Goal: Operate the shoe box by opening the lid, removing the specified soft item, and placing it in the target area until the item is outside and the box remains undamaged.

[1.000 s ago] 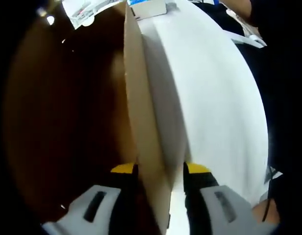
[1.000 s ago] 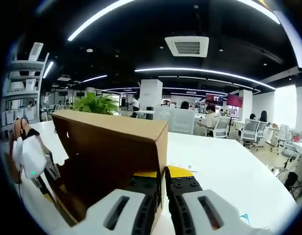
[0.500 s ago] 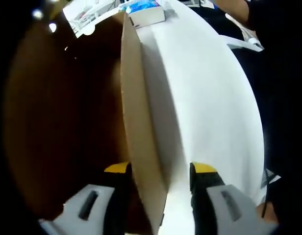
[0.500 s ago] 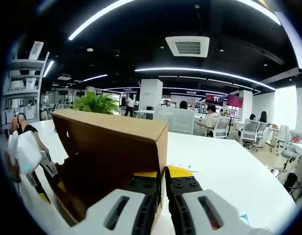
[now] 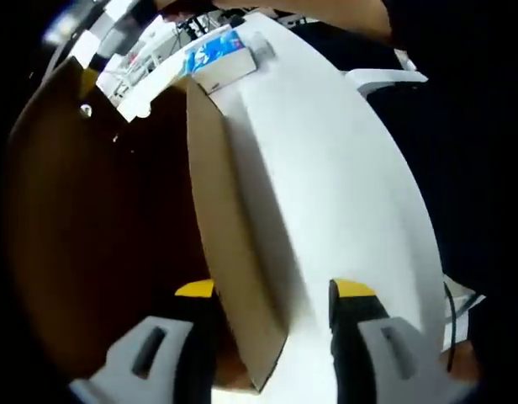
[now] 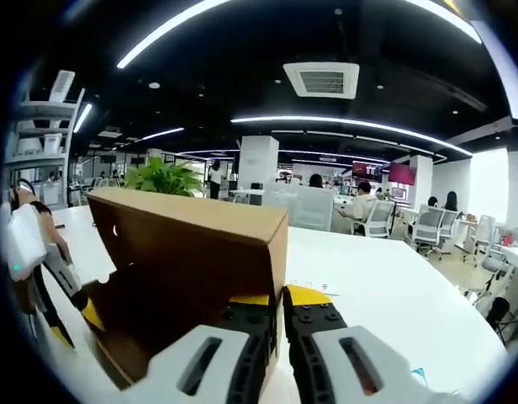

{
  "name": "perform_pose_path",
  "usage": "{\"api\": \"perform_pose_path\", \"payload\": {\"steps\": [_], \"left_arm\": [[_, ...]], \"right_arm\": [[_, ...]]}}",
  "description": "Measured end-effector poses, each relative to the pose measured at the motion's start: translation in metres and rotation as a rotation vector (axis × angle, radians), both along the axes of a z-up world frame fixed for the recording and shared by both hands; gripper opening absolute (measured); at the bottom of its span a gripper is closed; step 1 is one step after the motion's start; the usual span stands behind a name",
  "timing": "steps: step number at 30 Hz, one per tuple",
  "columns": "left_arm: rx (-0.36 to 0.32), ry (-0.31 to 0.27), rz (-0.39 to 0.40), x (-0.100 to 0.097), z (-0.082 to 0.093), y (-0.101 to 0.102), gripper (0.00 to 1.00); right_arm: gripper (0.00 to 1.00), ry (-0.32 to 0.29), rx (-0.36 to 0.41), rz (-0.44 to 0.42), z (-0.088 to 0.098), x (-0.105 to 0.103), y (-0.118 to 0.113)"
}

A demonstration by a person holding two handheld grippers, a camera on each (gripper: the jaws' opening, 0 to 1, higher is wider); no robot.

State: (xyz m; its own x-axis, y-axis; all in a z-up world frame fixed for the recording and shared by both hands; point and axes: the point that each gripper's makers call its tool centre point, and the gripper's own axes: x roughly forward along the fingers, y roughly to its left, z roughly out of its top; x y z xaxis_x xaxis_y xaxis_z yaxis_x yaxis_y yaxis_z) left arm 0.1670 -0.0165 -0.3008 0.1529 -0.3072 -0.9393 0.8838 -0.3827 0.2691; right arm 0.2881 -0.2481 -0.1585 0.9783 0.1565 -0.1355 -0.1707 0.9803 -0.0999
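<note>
right gripper (image 6: 276, 313) pinches the shoe box (image 6: 200, 278) lid edge between narrow jaws; left gripper (image 5: 274, 295) stands wide, the box wall between its jaws, untouched, on the white table (image 5: 343, 194)

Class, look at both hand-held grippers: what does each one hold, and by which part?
The right hand-held gripper is shut on the box lid at its edge. The left hand-held gripper is open, straddling the box wall without holding it.
</note>
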Motion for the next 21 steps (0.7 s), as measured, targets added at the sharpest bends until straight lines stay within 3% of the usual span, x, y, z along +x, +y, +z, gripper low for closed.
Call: {"api": "perform_pose_path", "payload": {"steps": [8, 13, 16, 21], "left_arm": [[-0.134, -0.027, -0.086, -0.015, 0.032, -0.01, 0.52], [-0.257, 0.036, -0.135, -0.029, 0.05, -0.02, 0.52], [-0.257, 0.036, -0.137, -0.024, 0.054, -0.022, 0.52], [-0.248, -0.032, -0.15, -0.017, 0.063, -0.024, 0.49]], "right_arm": [[0.03, -0.005, -0.005, -0.002, 0.0, 0.0, 0.0], [0.03, -0.01, -0.01, 0.0, 0.0, -0.001, 0.001], [0.03, -0.011, -0.007, 0.006, 0.001, -0.003, 0.002], [0.03, -0.018, 0.006, 0.012, 0.0, -0.003, 0.001]]}}
